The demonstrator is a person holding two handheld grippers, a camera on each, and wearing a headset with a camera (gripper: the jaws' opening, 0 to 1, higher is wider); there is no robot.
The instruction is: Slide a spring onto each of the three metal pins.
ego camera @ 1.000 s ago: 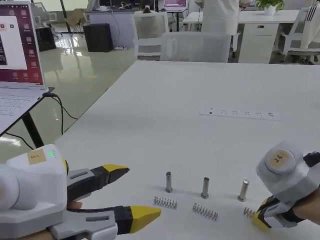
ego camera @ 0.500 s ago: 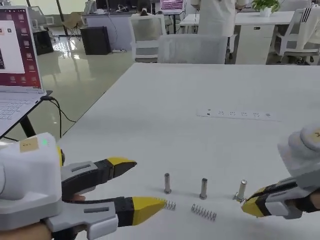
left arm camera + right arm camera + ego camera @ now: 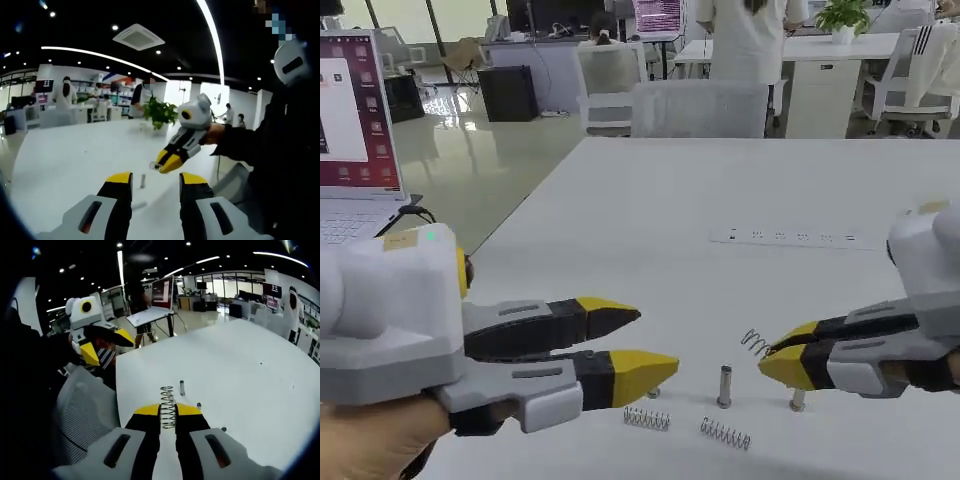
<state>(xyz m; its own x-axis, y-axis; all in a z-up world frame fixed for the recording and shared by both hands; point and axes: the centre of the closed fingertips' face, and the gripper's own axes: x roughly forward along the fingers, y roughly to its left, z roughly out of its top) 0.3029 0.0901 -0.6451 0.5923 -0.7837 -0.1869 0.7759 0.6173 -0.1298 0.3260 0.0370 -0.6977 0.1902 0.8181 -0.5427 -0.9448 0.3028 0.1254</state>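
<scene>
Steel coil first: the held spring [image 3: 754, 342] has come up off the white table [image 3: 620, 200], where a second ago it lay by the right pin [image 3: 798, 400]. My right gripper [image 3: 767, 358] is clenched on one end of it and carries it in the air at centre right of the head view. In the right gripper view it stands up between my jaws, free end forward. My left gripper [image 3: 655, 340], at lower left, is released, jaws apart with nothing between them. Along the bottom edge the left spring [image 3: 647, 419] and middle spring [image 3: 725, 433] lie flat in front of the pins. The middle pin [image 3: 724, 386] stands bare, and the left pin [image 3: 653, 393] peeps out behind my left tip. I judge the pick done; threading the coil's open end over a pin comes next.
</scene>
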